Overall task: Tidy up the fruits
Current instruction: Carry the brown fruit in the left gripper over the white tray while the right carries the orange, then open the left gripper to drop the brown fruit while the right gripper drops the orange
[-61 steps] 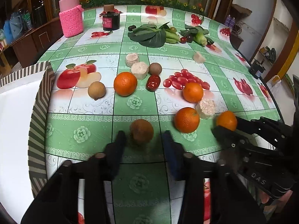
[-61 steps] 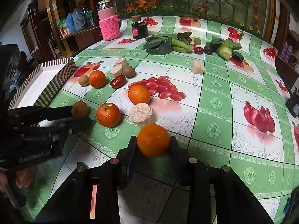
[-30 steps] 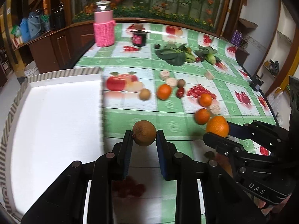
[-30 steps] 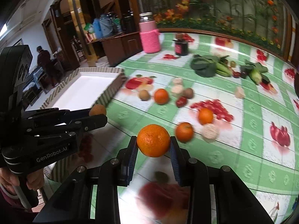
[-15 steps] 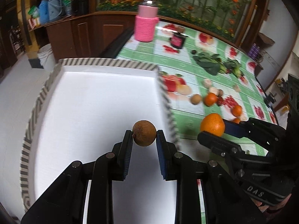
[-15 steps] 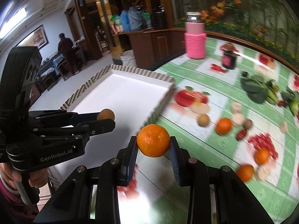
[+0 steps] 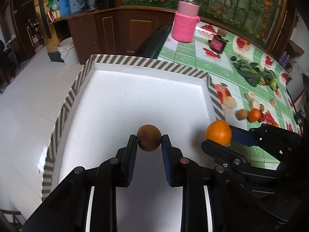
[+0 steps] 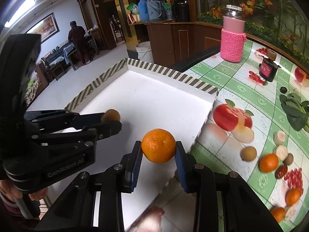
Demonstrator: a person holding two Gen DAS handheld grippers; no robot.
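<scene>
My left gripper (image 7: 149,140) is shut on a small round brown fruit (image 7: 149,137) and hangs over the white floor of a large tray with a striped rim (image 7: 146,63). My right gripper (image 8: 158,147) is shut on an orange (image 8: 158,145), held above the tray's right wall. In the left wrist view the right gripper (image 7: 218,135) and its orange (image 7: 218,132) show at the right. In the right wrist view the left gripper (image 8: 113,118) and brown fruit (image 8: 112,115) show at the left. More oranges (image 8: 268,162) and another brown fruit (image 8: 249,153) lie on the green tablecloth (image 8: 227,77).
A pink knitted jar (image 7: 185,24) and a dark jar (image 7: 217,43) stand at the table's far side. Leafy greens (image 7: 251,73) lie beyond the loose fruits. A white bucket (image 7: 67,50) stands on the floor by a wooden cabinet. A person (image 8: 77,38) stands far off.
Both grippers have carried their fruits leftward from over the tablecloth to over the tray. The table's loose fruits have slid toward the right of both views. Both grips stay unchanged.
</scene>
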